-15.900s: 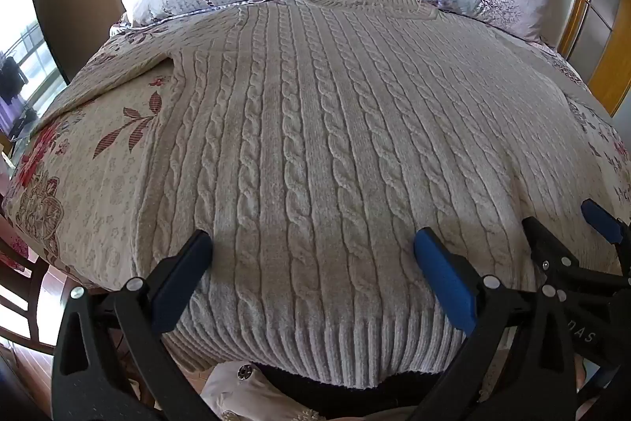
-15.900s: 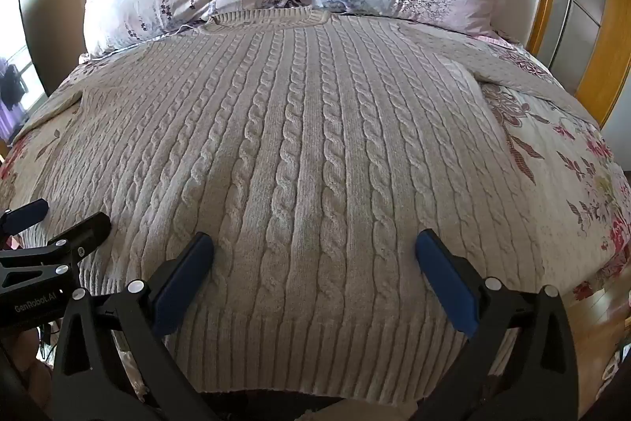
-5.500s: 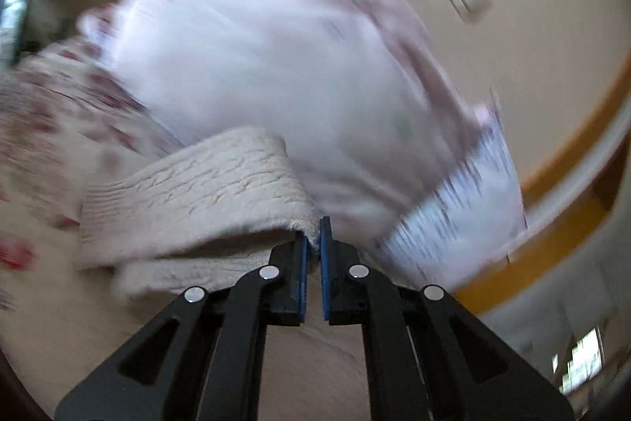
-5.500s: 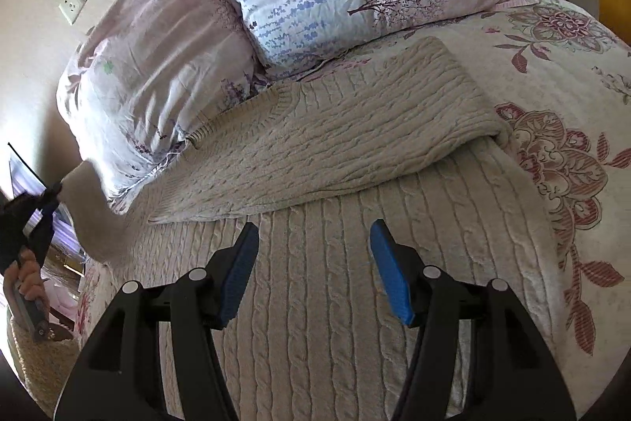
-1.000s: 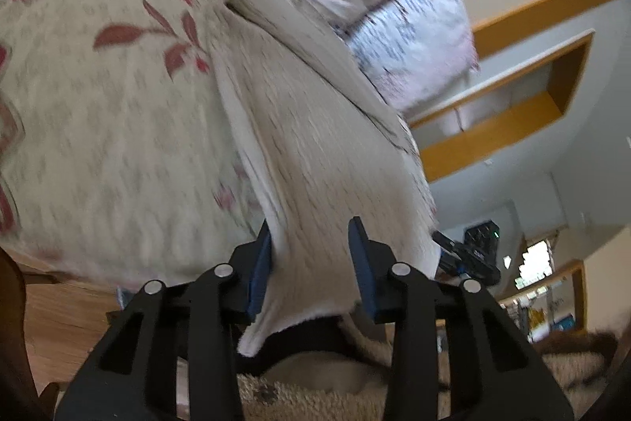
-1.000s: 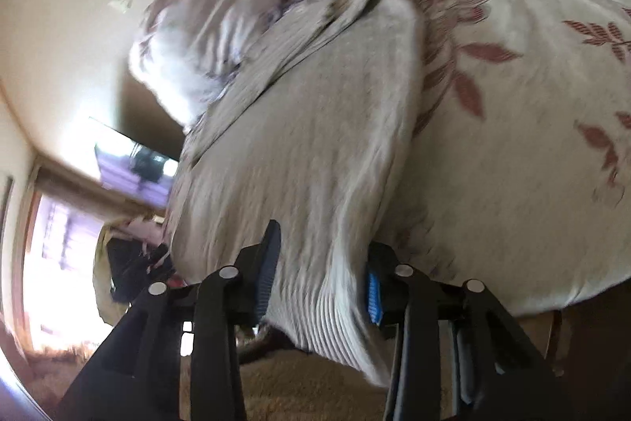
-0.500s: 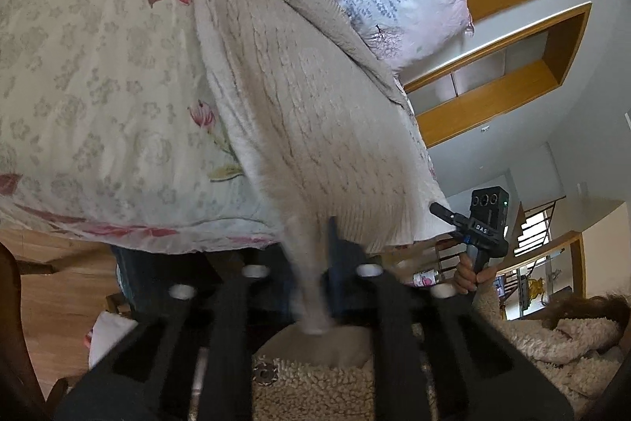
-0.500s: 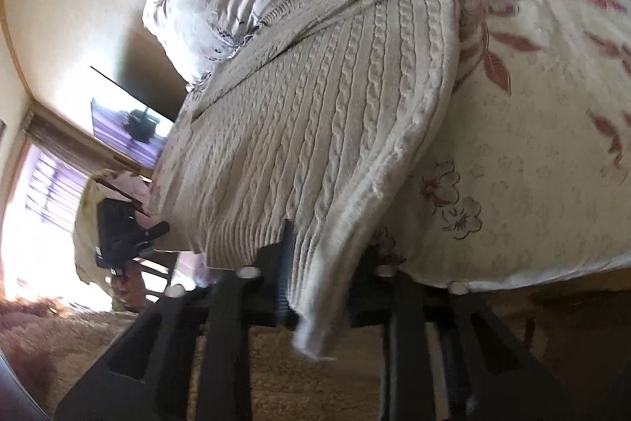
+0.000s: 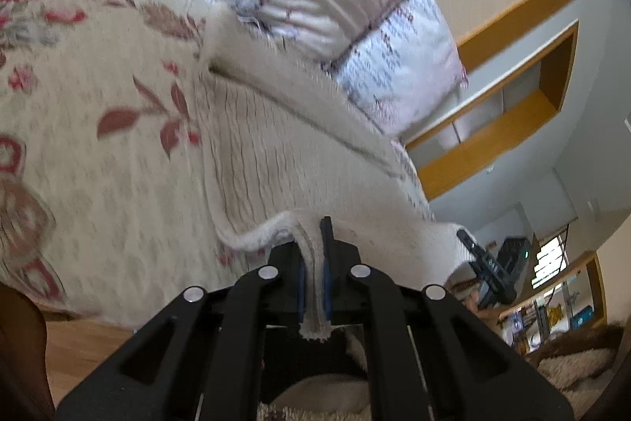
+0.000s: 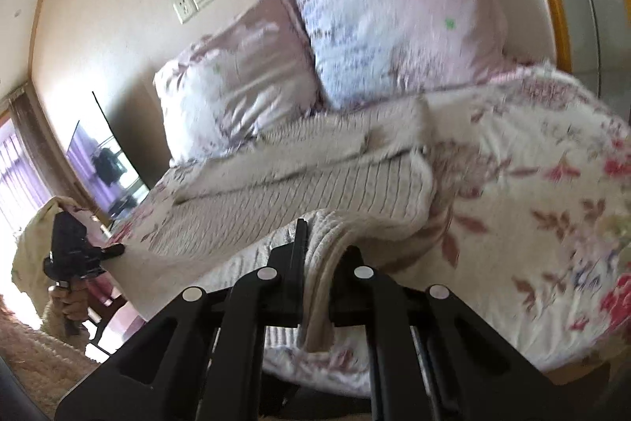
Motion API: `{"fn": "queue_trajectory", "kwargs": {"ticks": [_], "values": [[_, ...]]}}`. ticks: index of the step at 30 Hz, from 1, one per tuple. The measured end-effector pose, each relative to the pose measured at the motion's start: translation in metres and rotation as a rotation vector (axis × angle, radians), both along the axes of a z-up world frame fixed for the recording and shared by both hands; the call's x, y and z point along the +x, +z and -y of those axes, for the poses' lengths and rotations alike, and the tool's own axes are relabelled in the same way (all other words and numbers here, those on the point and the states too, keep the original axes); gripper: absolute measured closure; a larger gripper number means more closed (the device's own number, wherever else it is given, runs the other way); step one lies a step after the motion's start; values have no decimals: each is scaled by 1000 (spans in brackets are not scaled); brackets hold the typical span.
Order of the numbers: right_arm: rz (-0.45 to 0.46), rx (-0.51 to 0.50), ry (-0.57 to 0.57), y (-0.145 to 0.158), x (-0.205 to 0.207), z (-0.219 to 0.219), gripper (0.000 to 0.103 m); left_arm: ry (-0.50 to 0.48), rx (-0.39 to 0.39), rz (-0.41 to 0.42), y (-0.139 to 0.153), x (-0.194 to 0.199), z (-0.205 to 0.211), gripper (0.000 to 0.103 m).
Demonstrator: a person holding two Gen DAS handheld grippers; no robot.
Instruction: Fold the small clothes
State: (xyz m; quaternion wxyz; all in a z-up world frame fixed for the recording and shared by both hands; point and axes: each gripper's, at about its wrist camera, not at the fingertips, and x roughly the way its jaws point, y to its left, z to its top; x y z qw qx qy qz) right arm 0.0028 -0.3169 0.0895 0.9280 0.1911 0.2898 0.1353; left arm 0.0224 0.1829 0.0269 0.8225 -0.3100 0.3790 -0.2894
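Note:
A cream cable-knit sweater point(image 9: 276, 145) lies on the floral bedspread point(image 9: 98, 113) with both sleeves folded across its upper part. My left gripper point(image 9: 313, 263) is shut on the hem's left corner and lifts it off the bed. My right gripper point(image 10: 321, 255) is shut on the hem's right corner of the sweater point(image 10: 315, 184), also raised. Each gripper shows in the other's view: the right one point(image 9: 485, 263) and the left one point(image 10: 75, 247).
Two floral pillows point(image 10: 355, 38) lean against the wall at the head of the bed. A wooden headboard frame point(image 10: 556, 6) stands on the right. Wooden shelving point(image 9: 512, 113) and a wood floor point(image 9: 86, 346) surround the bed. A wall socket point(image 10: 195, 2) is above.
Both grippers have closed on the sweater's bottom hem corners and raised them off the bed edge, moving toward the pillows. The views are motion-blurred.

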Motion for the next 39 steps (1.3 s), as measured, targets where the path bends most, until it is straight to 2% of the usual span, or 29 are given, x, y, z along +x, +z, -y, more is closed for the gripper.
{"fn": "queue_trajectory", "kwargs": {"ticks": [8, 12, 22, 27, 33, 35, 37, 39], "values": [[93, -27, -47, 16, 13, -2, 95, 86, -18, 70, 30, 29, -10, 97], [133, -62, -62, 28, 26, -6, 95, 111, 21, 112, 50, 47, -6, 97], [198, -195, -105, 63, 81, -15, 95, 161, 187, 239, 107, 106, 15, 97], [210, -225, -128, 68, 120, -17, 95, 193, 207, 233, 114, 154, 22, 97], [58, -165, -179, 28, 185, -8, 95, 218, 226, 159, 85, 211, 29, 97], [-35, -138, -191, 4, 211, -3, 95, 228, 244, 100, 64, 233, 32, 97], [-138, -87, -200, -21, 232, 3, 95, 234, 233, 23, 42, 253, 32, 97], [-204, -50, -212, -38, 246, 7, 95, 241, 212, -37, 24, 265, 31, 97]]}}
